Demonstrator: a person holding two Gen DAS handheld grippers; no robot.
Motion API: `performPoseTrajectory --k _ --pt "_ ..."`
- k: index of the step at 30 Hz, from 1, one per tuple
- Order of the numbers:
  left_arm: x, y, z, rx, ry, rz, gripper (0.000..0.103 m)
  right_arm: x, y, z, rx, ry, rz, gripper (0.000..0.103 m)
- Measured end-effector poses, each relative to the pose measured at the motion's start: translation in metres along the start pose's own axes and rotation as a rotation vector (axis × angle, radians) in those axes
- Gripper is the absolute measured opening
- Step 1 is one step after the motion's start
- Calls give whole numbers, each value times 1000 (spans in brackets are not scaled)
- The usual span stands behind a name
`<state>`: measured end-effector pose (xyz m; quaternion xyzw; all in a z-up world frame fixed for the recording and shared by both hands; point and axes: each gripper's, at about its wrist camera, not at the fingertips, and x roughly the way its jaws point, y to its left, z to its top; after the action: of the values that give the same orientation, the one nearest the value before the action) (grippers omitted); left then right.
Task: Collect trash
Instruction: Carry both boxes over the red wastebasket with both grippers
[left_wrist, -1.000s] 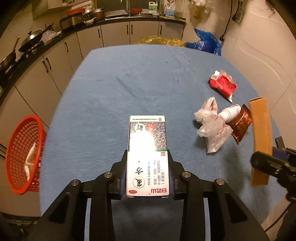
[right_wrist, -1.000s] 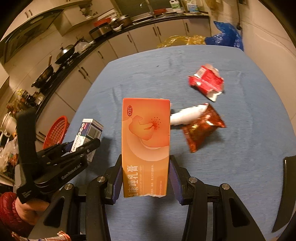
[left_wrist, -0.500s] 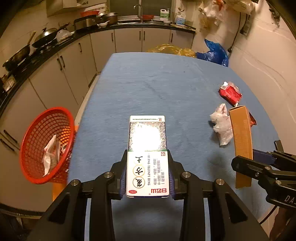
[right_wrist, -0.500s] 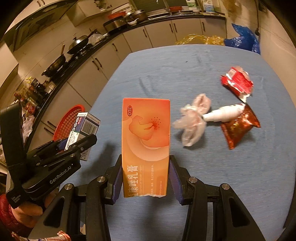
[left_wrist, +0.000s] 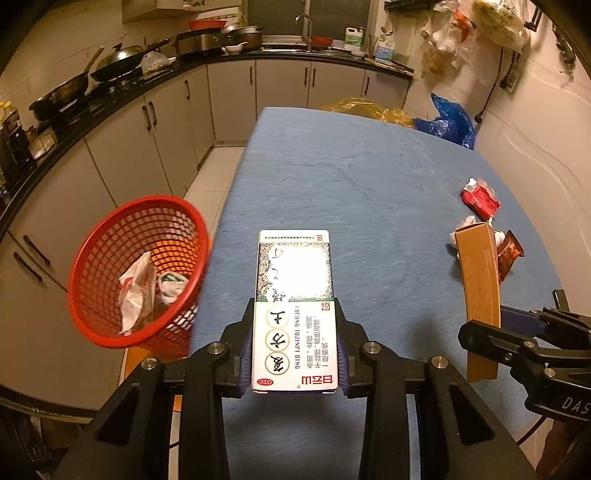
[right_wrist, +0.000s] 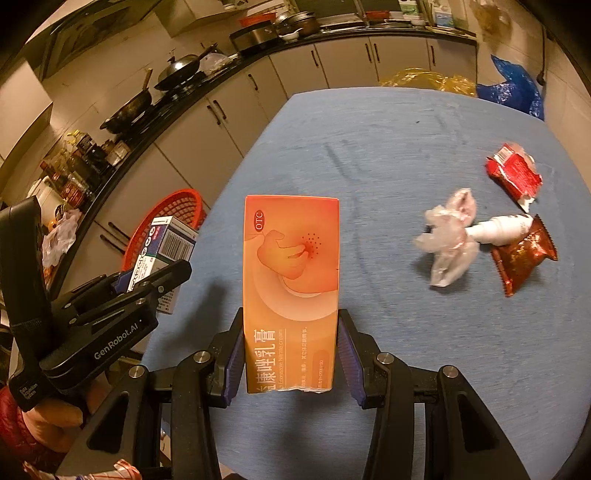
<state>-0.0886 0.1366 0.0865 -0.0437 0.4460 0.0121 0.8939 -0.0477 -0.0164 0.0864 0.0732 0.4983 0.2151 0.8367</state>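
My left gripper (left_wrist: 294, 343) is shut on a white and dark patterned medicine box (left_wrist: 294, 295), held above the blue table near its left edge. A red mesh basket (left_wrist: 140, 269) with crumpled wrappers inside stands just left of that box, off the table. My right gripper (right_wrist: 291, 354) is shut on an orange cream box (right_wrist: 291, 280) over the table. In the right wrist view the left gripper (right_wrist: 155, 280) and its box (right_wrist: 164, 254) show at the left, with the basket (right_wrist: 177, 206) behind.
On the table's right side lie a red wrapper (right_wrist: 513, 175), a crumpled clear plastic bag (right_wrist: 448, 240), a white tube (right_wrist: 498, 229) and a brown snack packet (right_wrist: 524, 254). Kitchen cabinets and a counter with pans run along the left and back. Yellow and blue bags sit beyond the table's far end.
Both grippers have moved left with their boxes. The red basket has come much closer to the left gripper's box, and the table trash has slid to the right of both views.
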Motion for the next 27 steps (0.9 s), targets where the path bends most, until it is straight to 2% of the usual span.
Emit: performPoseTrajectory --k 27 --pt "-30 92 3 -94 -66 60 33 24 86 25 -74 -8 51 49"
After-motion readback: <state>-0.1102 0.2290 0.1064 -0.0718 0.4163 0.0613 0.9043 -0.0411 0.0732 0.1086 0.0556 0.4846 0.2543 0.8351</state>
